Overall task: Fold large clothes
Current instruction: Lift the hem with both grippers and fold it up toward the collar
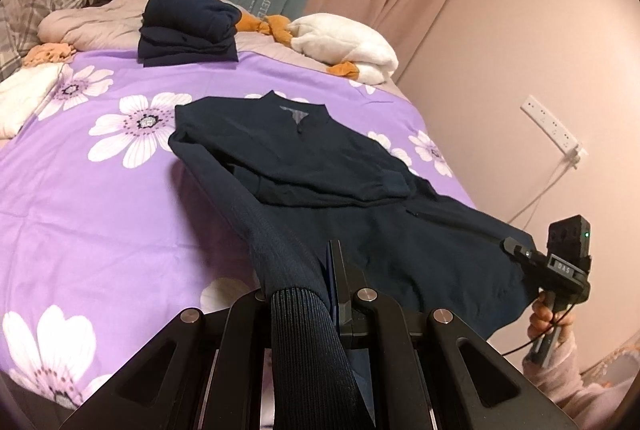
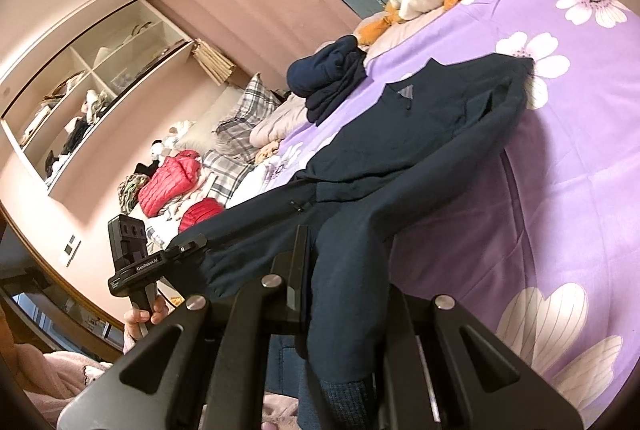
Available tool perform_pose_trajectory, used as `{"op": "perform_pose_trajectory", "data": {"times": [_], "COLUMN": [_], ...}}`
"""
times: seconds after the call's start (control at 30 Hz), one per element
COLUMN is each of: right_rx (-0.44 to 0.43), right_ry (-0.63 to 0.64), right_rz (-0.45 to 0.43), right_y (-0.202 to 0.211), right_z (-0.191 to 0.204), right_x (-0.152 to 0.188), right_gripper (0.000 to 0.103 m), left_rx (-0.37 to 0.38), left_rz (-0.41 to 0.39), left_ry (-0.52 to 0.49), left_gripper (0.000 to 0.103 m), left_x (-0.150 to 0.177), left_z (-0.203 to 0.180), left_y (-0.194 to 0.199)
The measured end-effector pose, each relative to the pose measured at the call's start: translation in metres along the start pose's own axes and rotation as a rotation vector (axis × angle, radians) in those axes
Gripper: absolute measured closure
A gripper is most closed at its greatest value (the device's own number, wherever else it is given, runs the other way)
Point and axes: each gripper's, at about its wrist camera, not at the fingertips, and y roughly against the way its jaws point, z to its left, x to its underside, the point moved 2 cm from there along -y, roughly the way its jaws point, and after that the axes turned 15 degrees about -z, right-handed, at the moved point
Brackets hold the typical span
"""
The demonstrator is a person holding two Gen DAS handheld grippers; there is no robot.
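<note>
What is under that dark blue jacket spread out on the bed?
The navy jacket lies on the purple flowered bedspread. Its hem is lifted by both tools, so the cover shows beneath; under the chest, nothing can be seen.

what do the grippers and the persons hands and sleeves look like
Both grippers are matte black with silver round pivot bolts on angular linkage arms. The right gripper carries a boxy module with a green light and a thin black cable; the left gripper reads GenRobot.AI. Bare hands, fuzzy pale pink sleeves.

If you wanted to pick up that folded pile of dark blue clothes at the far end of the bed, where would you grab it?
I would probably take the folded navy pile by its low front edge, coming in from the purple bedspread side. The flat layers lie stacked there, so one pinch could catch them together; the rounded top bundle looks loose.
</note>
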Motion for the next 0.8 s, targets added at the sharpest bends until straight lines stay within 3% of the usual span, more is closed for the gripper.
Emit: {"op": "perform_pose_trajectory", "data": {"times": [0.53,0.8], "right_rx": [-0.101,-0.102], "right_ry": [0.059,0.005], "right_rz": [-0.036,-0.045], "right_y": [0.021,0.007], "right_z": [0.039,0.021], "right_x": [-0.01,-0.02], "right_gripper": [0.094,0.093], "left_rx": [0.037,0.021], "left_rz": [-0.036,-0.029], "left_ry": [0.051,0.112], "left_gripper": [0.096,0.096], "left_x": [-0.01,-0.02], "left_z": [-0.001,0.019], "left_y": [0.046,0.03]}}
